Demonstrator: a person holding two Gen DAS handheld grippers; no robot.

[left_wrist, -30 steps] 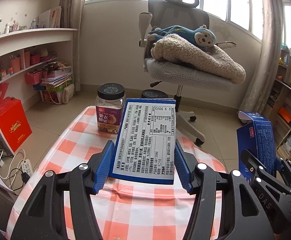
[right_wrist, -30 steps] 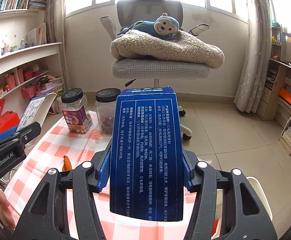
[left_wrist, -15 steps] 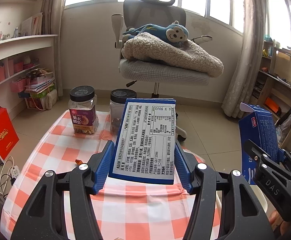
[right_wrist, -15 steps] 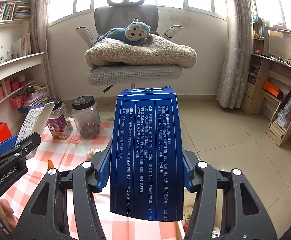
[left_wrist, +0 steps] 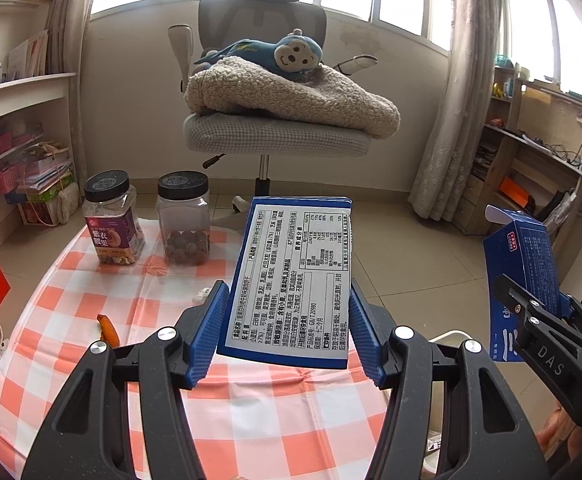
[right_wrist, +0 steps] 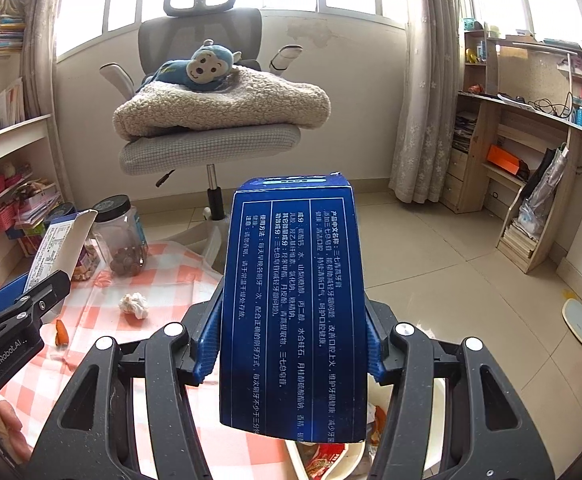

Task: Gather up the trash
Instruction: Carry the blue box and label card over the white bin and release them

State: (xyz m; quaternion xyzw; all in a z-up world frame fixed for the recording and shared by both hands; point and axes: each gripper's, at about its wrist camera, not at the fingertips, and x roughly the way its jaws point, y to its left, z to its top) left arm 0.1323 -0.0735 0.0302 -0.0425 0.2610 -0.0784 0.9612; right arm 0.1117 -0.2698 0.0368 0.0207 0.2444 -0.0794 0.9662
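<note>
Left wrist view: a flat blue carton with a white printed label (left_wrist: 291,280) is being gripped between the blue pads of the left gripper (left_wrist: 287,332), held above the table with the red-and-white checked cloth (left_wrist: 71,312). At the right edge of that view, the right gripper (right_wrist: 291,344) is being seen with a dark blue box (right_wrist: 295,300) clamped between its pads; in the right wrist view this box is being carried upright over the table's right edge, above a white bin (right_wrist: 331,460) in which scraps are being glimpsed. On the cloth, an orange scrap (left_wrist: 107,328) and a crumpled white tissue (right_wrist: 134,305) are being left lying apart. Further back, a labelled nut jar with a black lid (left_wrist: 111,220) and a clear jar of dark round snacks (left_wrist: 183,220) are being kept side by side near the far edge. Beyond the table, a grey office chair (left_wrist: 267,140) is being occupied by a folded fleece blanket (left_wrist: 291,96) and a blue monkey plush (left_wrist: 275,54).
</note>
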